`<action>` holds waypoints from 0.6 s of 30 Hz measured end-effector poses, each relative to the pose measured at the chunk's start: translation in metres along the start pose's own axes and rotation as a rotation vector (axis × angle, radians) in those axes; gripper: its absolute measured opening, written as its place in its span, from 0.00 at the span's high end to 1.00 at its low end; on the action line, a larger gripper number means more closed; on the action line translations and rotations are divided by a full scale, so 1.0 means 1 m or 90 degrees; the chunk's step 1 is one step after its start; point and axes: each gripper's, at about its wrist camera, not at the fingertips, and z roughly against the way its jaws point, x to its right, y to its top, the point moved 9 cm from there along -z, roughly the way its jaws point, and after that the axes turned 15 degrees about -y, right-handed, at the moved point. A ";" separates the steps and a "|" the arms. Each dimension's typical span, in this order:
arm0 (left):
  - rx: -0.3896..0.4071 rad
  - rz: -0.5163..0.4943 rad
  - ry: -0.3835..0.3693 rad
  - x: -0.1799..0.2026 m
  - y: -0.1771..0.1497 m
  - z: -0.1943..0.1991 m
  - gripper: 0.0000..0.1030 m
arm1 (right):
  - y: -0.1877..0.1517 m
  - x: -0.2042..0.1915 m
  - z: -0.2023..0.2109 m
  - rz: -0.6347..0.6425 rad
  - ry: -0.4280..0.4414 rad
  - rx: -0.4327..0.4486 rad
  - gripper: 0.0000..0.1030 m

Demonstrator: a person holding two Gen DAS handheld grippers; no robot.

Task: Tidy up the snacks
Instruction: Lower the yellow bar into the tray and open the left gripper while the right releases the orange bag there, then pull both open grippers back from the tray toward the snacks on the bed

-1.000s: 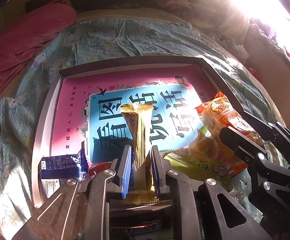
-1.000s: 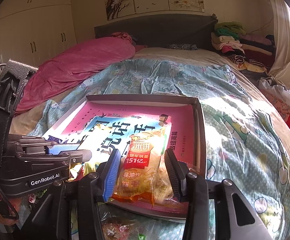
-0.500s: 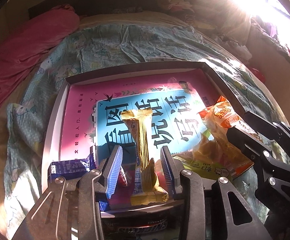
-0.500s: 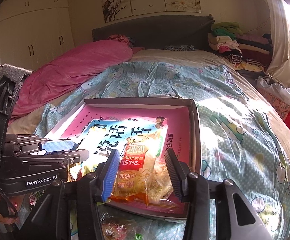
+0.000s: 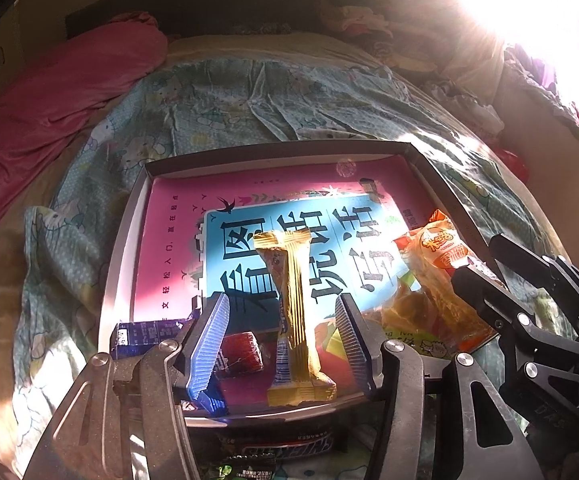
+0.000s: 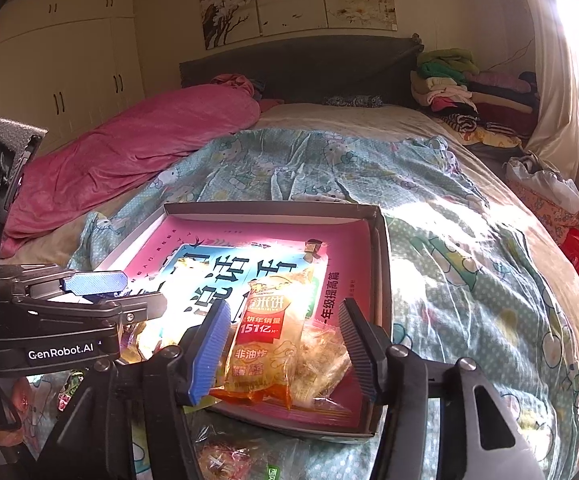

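A shallow box lid (image 5: pixel 123 240) with a pink and blue printed bottom lies on the bed. A long yellow wafer packet (image 5: pixel 295 316) lies in it between the fingers of my open left gripper (image 5: pixel 283 340), untouched. A red candy (image 5: pixel 241 350) and a blue packet (image 5: pixel 145 336) lie to its left. An orange rice-cracker bag (image 6: pixel 267 336) lies in the box's near right corner, also seen in the left wrist view (image 5: pixel 439 276). My right gripper (image 6: pixel 283 344) is open around the bag without gripping it.
The box (image 6: pixel 381 280) sits on a teal cartoon-print blanket (image 6: pixel 469 280). A pink quilt (image 6: pixel 129 152) lies at the far left. More wrapped snacks (image 6: pixel 225 456) and a dark Snickers bar (image 5: pixel 285 446) lie on the blanket in front of the box. Folded clothes (image 6: pixel 469 88) are stacked at the headboard.
My left gripper has opened and let go of the yellow wafer packet, which now lies in the box. Both grippers have drawn back slightly toward me.
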 end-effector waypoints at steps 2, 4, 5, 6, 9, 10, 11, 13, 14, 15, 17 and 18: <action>0.005 -0.002 0.007 -0.001 0.000 0.003 0.43 | 0.001 0.000 0.002 0.001 -0.003 0.003 0.44; 0.010 -0.005 0.015 -0.002 0.001 0.007 0.42 | 0.002 0.000 0.003 0.001 -0.004 0.006 0.44; 0.011 -0.004 0.015 -0.002 0.001 0.008 0.41 | 0.003 0.001 0.004 0.001 -0.005 0.008 0.44; 0.013 -0.002 0.015 -0.002 0.000 0.009 0.41 | 0.003 0.001 0.005 0.001 -0.006 0.010 0.43; 0.018 0.003 0.016 -0.004 0.000 0.013 0.39 | 0.005 0.002 0.008 0.002 -0.010 0.016 0.42; 0.020 0.004 0.016 -0.004 0.000 0.014 0.38 | 0.005 0.002 0.009 0.002 -0.012 0.018 0.40; 0.021 0.004 0.016 -0.004 0.000 0.016 0.37 | 0.006 0.002 0.010 0.001 -0.013 0.020 0.38; 0.024 0.008 0.015 -0.005 0.000 0.019 0.37 | 0.006 0.003 0.012 0.002 -0.016 0.023 0.38; 0.025 0.009 0.014 -0.005 -0.001 0.020 0.36 | 0.007 0.003 0.013 0.002 -0.016 0.024 0.37; 0.026 0.009 0.014 -0.005 -0.001 0.021 0.36 | 0.007 0.002 0.014 0.003 -0.017 0.025 0.37; 0.027 0.009 0.015 -0.005 -0.002 0.025 0.36 | 0.008 0.003 0.015 0.004 -0.020 0.029 0.37; 0.029 0.009 0.015 -0.006 -0.002 0.026 0.36 | 0.008 0.003 0.016 0.005 -0.021 0.031 0.37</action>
